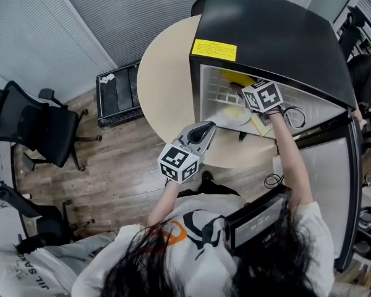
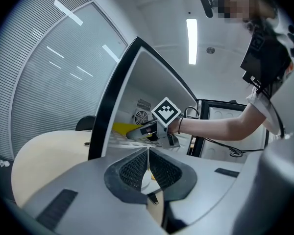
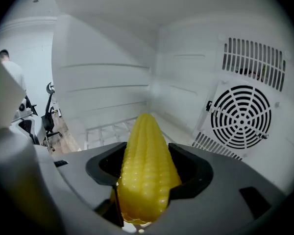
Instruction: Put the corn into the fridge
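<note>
From my station, the right claw (image 3: 146, 176) was closed on the yellow corn cob (image 3: 145, 151). Its two dark padded jaws pressed the cob's sides and stood only as far apart as the cob is thick. The cob lay lengthwise along the jaws, its pointed tip sticking out ahead of them. Claw and corn were inside the black-cased mini fridge (image 1: 266, 36), held above the white wire shelf (image 3: 105, 130). The round fan grille (image 3: 241, 117) on the back wall sat off to the right. I could not tell whether the cob touched the shelf. In the head view the person's bare arm (image 1: 294, 159) reached in past the fridge's open door (image 1: 353, 166), and a patch of yellow showed just beyond the claw.

The left claw (image 2: 148, 166) had its ribbed pads pressed together with nothing between them. It hung outside the fridge, in front of the opening and above the edge of the round beige table (image 1: 164, 85) on which the fridge stood. It pointed toward the right claw.
</note>
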The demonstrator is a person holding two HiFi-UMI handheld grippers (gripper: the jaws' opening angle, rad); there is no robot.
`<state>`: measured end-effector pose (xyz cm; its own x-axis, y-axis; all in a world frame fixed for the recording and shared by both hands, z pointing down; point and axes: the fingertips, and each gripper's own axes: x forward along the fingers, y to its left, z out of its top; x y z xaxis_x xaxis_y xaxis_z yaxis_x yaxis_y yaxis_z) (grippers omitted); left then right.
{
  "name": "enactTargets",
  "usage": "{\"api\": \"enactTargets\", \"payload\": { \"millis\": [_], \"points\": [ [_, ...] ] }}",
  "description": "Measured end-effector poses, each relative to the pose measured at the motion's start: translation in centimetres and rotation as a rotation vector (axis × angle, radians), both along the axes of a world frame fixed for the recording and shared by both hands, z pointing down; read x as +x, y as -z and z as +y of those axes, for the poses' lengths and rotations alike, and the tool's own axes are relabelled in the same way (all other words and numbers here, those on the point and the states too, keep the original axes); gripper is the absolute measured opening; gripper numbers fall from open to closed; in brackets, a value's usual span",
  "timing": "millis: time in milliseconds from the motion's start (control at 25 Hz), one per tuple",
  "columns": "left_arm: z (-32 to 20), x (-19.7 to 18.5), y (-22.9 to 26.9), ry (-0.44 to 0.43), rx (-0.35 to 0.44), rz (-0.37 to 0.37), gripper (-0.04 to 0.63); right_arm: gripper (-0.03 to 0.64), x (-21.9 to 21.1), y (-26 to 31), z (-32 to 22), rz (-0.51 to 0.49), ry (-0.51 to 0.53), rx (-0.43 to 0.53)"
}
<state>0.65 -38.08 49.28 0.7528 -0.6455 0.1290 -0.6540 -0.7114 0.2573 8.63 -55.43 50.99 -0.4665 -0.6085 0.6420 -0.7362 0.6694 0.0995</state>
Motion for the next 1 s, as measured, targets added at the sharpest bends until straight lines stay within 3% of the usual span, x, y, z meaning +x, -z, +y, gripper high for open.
{"api": "enactTargets", "payload": {
  "millis": [280,600,1000],
  "points": [
    [0.4,0.2,0.1,-0.012,0.004,-0.004,0.009,0.276,0.0,0.1,-0.1,-0.018,-0.032,0.060],
    [1.1,-0.3,0.0,-0.008,0.001,-0.012,0.009,0.278,1.0,2.5,0.8,-0.127,-0.105,0.103],
    [2.3,-0.5,0.4,-0.023,0.010,-0.017,0.009,0.278,2.2,8.3,6.6,-0.425,-0.238,0.228]
  ]
}}
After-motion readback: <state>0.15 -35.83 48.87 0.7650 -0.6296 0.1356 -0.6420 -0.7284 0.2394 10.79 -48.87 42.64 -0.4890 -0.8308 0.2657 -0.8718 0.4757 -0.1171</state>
